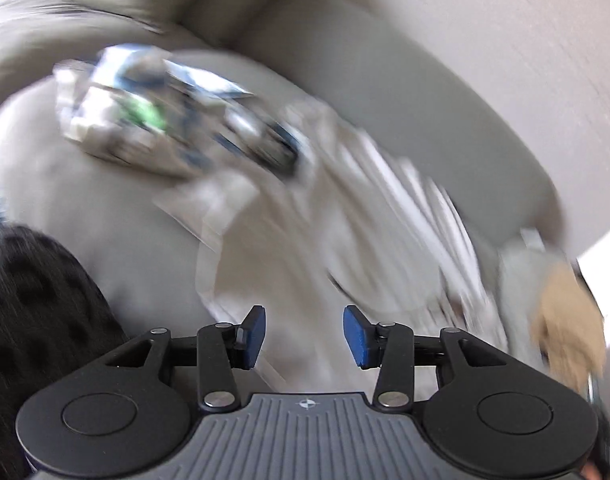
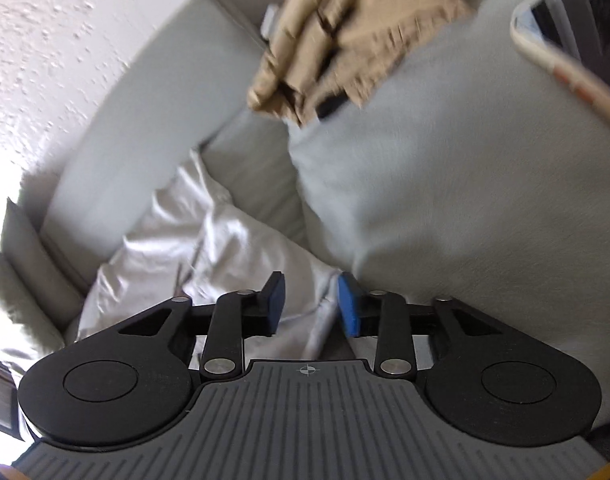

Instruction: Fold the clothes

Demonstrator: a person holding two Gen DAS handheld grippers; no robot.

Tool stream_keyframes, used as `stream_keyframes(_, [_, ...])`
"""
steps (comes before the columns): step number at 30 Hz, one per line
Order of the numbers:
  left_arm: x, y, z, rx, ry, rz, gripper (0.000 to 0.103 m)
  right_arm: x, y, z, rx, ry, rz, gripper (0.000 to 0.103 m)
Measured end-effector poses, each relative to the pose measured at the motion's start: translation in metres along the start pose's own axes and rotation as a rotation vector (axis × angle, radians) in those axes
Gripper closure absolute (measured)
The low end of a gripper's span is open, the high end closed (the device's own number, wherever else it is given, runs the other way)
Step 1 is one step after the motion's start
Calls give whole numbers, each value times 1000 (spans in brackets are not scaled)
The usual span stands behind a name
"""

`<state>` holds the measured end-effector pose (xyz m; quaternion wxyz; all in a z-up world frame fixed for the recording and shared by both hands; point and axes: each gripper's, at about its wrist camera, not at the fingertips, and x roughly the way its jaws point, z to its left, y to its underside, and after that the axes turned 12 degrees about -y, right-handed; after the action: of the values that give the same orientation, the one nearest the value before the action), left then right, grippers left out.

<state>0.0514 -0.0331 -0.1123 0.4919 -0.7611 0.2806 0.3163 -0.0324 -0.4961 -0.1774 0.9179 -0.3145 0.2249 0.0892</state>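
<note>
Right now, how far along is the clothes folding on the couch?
Done: a tan folded garment sits on the grey couch cushion, and a patterned folded item lies further along, though blur hides detail. In hand: nothing; the left gripper and right gripper both stand open and empty. Left: the white garment lies crumpled on the seat, not yet folded.

Patterned heap of clothes (image 1: 173, 120) smeared by blur; phone (image 2: 573, 32) cut off at frame edge.
</note>
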Motion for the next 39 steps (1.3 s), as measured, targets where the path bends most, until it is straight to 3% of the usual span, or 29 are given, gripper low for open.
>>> stream_keyframes(5, [22, -29, 44, -248, -36, 38, 64, -21, 3, 23, -129, -63, -76, 58])
stream_keyframes(10, [49, -43, 76, -472, -2, 77, 80, -14, 10, 43, -227, -144, -65, 56])
stream_keyframes(15, [66, -43, 84, -560, -49, 82, 80, -9, 14, 50, -265, -160, -34, 54])
stream_keyframes(18, [71, -45, 85, -582, -31, 69, 79, -12, 14, 49, -263, -164, -39, 54])
stream_keyframes(24, [83, -48, 81, -569, -32, 46, 75, -7, 15, 48, -262, -152, -23, 54])
stream_keyframes(26, [84, -49, 78, -545, -44, 38, 83, -6, 15, 47, -263, -149, -19, 54])
stream_keyframes(28, [83, -50, 76, -507, -60, 40, 102, -4, 15, 46, -261, -144, -17, 54])
stream_keyframes(29, [82, -51, 74, -485, -71, 30, 102, -3, 14, 45, -256, -141, -17, 54])
stream_keyframes(36, [21, -72, 71, -287, -158, -222, 103, -4, 14, 41, -238, -138, -17, 54])
stream_keyframes(39, [27, -83, 65, -159, -190, -148, 103, -3, 14, 42, -236, -148, -11, 54])
